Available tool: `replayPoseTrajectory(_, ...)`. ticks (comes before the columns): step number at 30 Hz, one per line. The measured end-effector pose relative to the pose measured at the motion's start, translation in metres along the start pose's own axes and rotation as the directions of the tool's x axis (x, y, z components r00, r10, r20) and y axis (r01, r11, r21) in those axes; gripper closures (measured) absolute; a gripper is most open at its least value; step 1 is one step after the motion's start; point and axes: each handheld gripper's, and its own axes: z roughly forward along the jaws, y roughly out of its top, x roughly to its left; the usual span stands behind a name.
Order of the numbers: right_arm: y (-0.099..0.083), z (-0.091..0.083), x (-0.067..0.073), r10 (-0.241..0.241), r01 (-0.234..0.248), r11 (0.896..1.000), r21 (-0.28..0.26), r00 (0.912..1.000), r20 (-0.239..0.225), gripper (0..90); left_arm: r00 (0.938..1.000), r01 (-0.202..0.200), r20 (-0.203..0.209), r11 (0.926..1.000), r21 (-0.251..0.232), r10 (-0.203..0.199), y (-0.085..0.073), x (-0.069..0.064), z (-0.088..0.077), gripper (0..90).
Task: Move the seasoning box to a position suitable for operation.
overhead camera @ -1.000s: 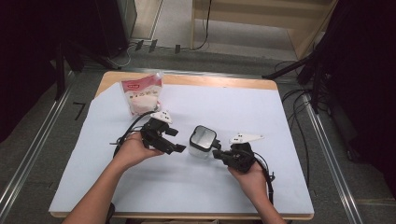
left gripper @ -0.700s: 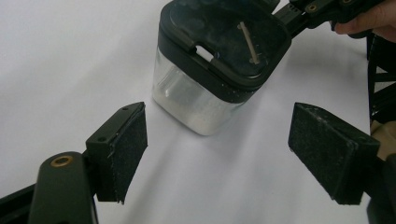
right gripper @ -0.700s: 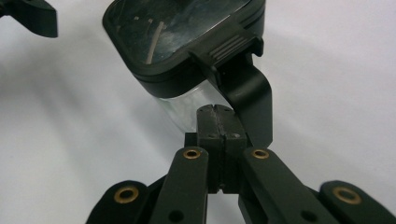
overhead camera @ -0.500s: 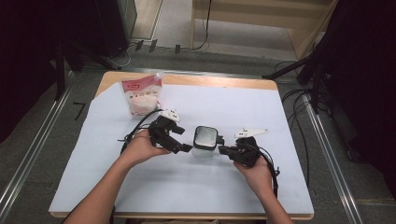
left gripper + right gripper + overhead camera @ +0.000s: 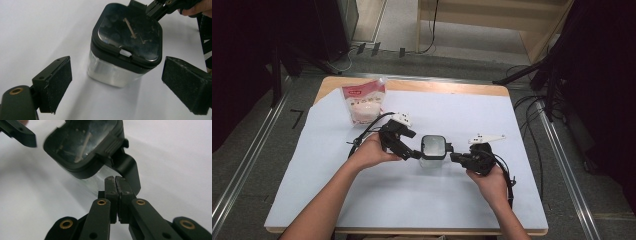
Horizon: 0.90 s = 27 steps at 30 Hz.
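Nearest, both forearms enter from the near edge of the counter (image 5: 312, 200) and converge at its middle. Right gripper (image 5: 458, 157): jaws pressed together, clamped on the black handle (image 5: 130, 170) of the container (image 5: 433, 150). Left gripper (image 5: 414, 155): jaws have just been opening; they stand wide, flanking the container without contact. Bare counter surrounds it. Farther, a pouch (image 5: 363, 102) stands near the far-left edge.

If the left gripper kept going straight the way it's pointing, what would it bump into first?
Probably the clear container with the black lid. It stands right ahead of the left gripper, whose open fingers aren't touching it.
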Motion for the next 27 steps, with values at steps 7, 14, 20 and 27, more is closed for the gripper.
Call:
replayPoseTrajectory(7, 0.006, -0.015, -0.003, -0.010, 0.010, 1.000, -0.020, 0.9996, 0.027, 89.9, 0.9993, -0.037, 0.005, 0.9984, 0.043, 0.037, 0.001, -0.002, 0.006, 10.1)
replayPoseTrajectory(14, 0.013, -0.011, -0.011, 0.010, -0.010, 1.000, -0.001, 0.9998, 0.018, 89.9, 0.9976, -0.058, 0.042, 0.9962, 0.065, 0.055, 0.009, -0.001, 0.009, 9.4)
replayPoseTrajectory(20, 0.020, -0.003, -0.016, 0.012, -0.013, 0.999, 0.029, 0.9998, 0.018, 90.0, 0.9952, -0.086, 0.053, 0.9933, 0.077, 0.082, 0.012, -0.001, 0.014, 9.5)
replayPoseTrajectory(27, 0.017, 0.001, -0.018, 0.020, -0.021, 0.999, 0.031, 0.9993, 0.032, 90.0, 0.9933, -0.115, 0.017, 0.9904, 0.076, 0.114, 0.012, -0.004, 0.028, 9.5)
